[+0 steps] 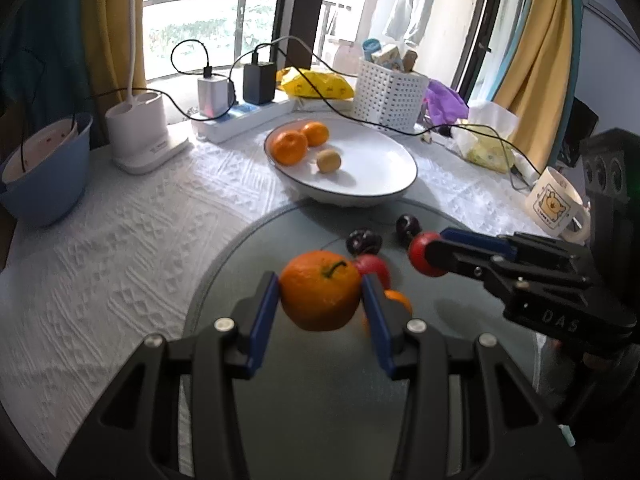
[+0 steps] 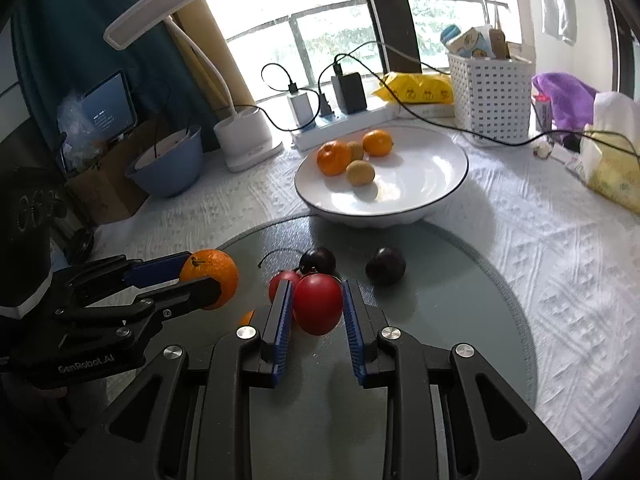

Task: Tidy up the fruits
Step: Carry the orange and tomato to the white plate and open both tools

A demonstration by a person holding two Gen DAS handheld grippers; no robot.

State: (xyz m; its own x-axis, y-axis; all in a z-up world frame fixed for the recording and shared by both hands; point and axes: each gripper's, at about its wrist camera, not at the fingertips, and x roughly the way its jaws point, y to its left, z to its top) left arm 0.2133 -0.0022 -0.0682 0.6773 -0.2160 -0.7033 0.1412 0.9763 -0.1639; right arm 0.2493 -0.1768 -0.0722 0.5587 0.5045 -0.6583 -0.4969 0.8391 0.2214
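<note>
While both claws are loaded at once, neither fruit has reached the white bowl [image 2: 440, 196] yet. The left claw [image 1: 320, 300] is clamped on a tangerine [image 1: 320, 290], its blue pads pressing the fruit's two sides with the stem turned up, and the fruit looks lifted clear of the grey glass turntable [image 1: 320, 400]. The right claw [image 2: 316, 308] is closed on a red tomato-like fruit [image 2: 318, 304], gripped across its middle.

Gripping across the widest part probably keeps each round fruit from rolling out. The bowl stands on the white textured cloth of the bench [image 1: 120, 220], just behind the turntable, and already holds two tangerines [image 2: 334, 158] and small yellow-green fruits [image 2: 360, 173], so it appears to be the collecting place.

Left on the turntable are two dark plums [image 2: 386, 266], another red fruit [image 2: 282, 280] and an orange piece mostly hidden behind the claws. Both claws point down and toward the bowl, so the carry looks short.
</note>
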